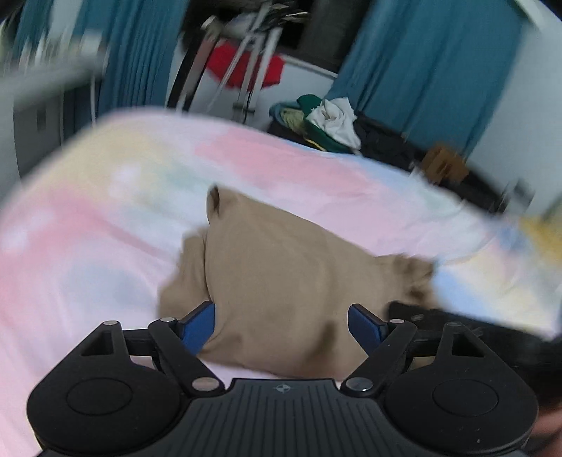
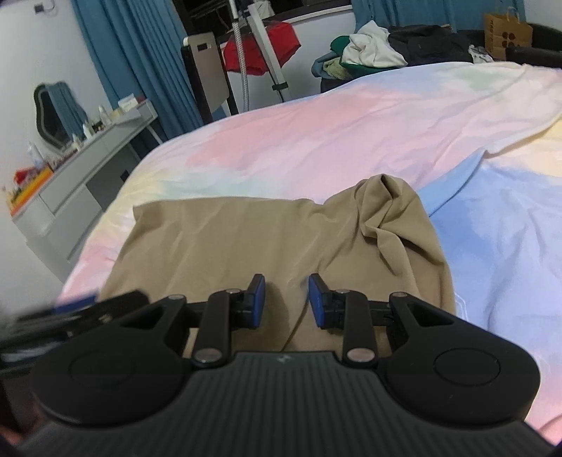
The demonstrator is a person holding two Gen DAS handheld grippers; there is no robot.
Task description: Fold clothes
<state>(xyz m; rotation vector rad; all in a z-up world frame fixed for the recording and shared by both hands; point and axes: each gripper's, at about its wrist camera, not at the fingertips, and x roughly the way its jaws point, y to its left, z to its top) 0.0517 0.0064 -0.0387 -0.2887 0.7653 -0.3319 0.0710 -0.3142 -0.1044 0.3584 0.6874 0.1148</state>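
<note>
One tan garment (image 2: 267, 242) lies on the pastel bedsheet (image 2: 316, 140), partly folded, with a bunched, wrinkled end toward the right in the right wrist view. Nothing lies on top of it. Two grippers show, one in each view. The left gripper (image 1: 281, 327) hovers over the near edge of the garment with its blue-padded fingers spread wide and nothing between them; that view is blurred. The right gripper (image 2: 286, 302) sits low over the near part of the cloth, fingers parted by a narrower gap, gripping nothing. Past the far edge of the bed stands one heap of clothes (image 2: 372, 49), white, green and dark pieces mixed. A brown paper bag (image 2: 505, 31) stands beside it. A red cloth (image 2: 260, 45) hangs behind a metal stand (image 2: 270, 52). Blue curtains (image 2: 140, 59) cover the wall, and a grey dresser (image 2: 91, 168) with small bottles stands at the left
</note>
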